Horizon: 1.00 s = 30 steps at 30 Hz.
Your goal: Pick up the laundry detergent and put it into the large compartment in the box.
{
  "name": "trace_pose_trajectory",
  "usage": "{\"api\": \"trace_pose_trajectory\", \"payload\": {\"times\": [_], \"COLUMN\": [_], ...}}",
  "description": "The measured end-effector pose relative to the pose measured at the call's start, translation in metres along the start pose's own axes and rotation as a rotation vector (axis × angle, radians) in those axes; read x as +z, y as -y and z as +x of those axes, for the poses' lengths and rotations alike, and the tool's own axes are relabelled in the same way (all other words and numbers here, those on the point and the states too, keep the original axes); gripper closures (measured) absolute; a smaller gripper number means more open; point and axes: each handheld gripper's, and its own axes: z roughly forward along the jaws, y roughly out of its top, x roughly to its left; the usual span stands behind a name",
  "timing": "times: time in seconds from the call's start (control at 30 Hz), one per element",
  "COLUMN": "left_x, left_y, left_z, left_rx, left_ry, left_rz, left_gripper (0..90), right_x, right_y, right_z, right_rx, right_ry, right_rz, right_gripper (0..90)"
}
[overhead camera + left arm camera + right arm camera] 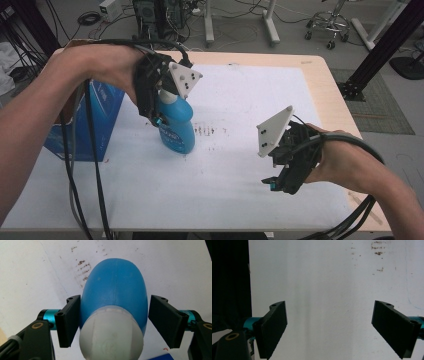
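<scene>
A blue spray bottle (178, 129) with a white cap stands upright on the white mat (225, 190), left of centre. My left gripper (159, 116) comes down over its top from the left. In the left gripper view the bottle (115, 287) sits between the jaws of my left gripper (115, 322): one pad (70, 322) lies against its side, the other pad (165, 322) stands a narrow gap off. My right gripper (274, 184) hovers low over the mat at the right, and in its own view the right gripper (329, 327) is open, with bare mat between the jaws.
A blue carton (102, 120) stands at the table's left edge, close behind the bottle. Brown stains (207, 131) mark the mat just right of the bottle. Bare wooden table (332, 95) borders the mat on the right. Cables trail off the front edge.
</scene>
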Motion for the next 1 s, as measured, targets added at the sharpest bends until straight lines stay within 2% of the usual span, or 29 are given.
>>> {"api": "trace_pose_trajectory", "payload": {"times": [0.57,0.77,1.0], "left_x": [-0.0012,-0.0021,-0.0015], "left_y": [-0.0037,-0.0066,-0.0074], "left_z": [0.0012,0.0008,0.0008], "left_rx": [0.005,0.017,-0.007], "left_ry": [-0.011,-0.012,-0.010], "left_rz": [0.008,0.038,0.034], "left_gripper": [37.1,37.6,37.9], "right_x": [0.0001,-0.0004,0.0000], "right_y": [0.0011,0.0018,0.0022], "right_z": [0.0004,0.0003,0.0001], "right_rx": [0.000,0.001,0.004], "right_ry": [0.005,0.006,0.006], "right_rz": [0.003,0.001,0.000], "right_gripper": [12.2,12.3,12.3]}}
